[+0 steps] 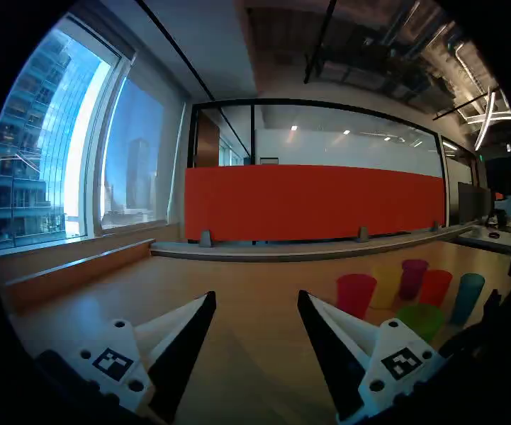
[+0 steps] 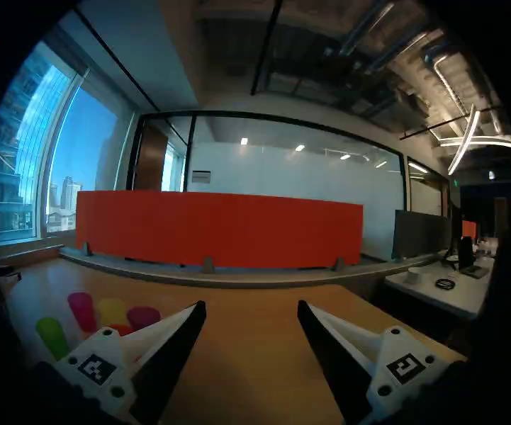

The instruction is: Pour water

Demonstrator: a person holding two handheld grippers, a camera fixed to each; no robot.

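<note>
Left gripper view, toward the counter's (image 1: 255, 283) right edge: lower half of the green cup (image 1: 422, 319) is hidden behind a finger of the left gripper (image 1: 255, 294). The yellow cup (image 1: 386, 283) is partly covered by the red cup (image 1: 355, 292) in front. Cannot tell what, if anything, the cups hold. Right gripper view: the orange cup (image 2: 119, 329) is nearly all hidden behind a finger of the right gripper (image 2: 250, 304), and the base of the magenta cup (image 2: 143, 316) is hidden the same way. A dark ring (image 2: 444, 283) on the neighbouring counter (image 2: 432, 296) is too small to name. The lower picture edge cuts off both gripper bodies.
</note>
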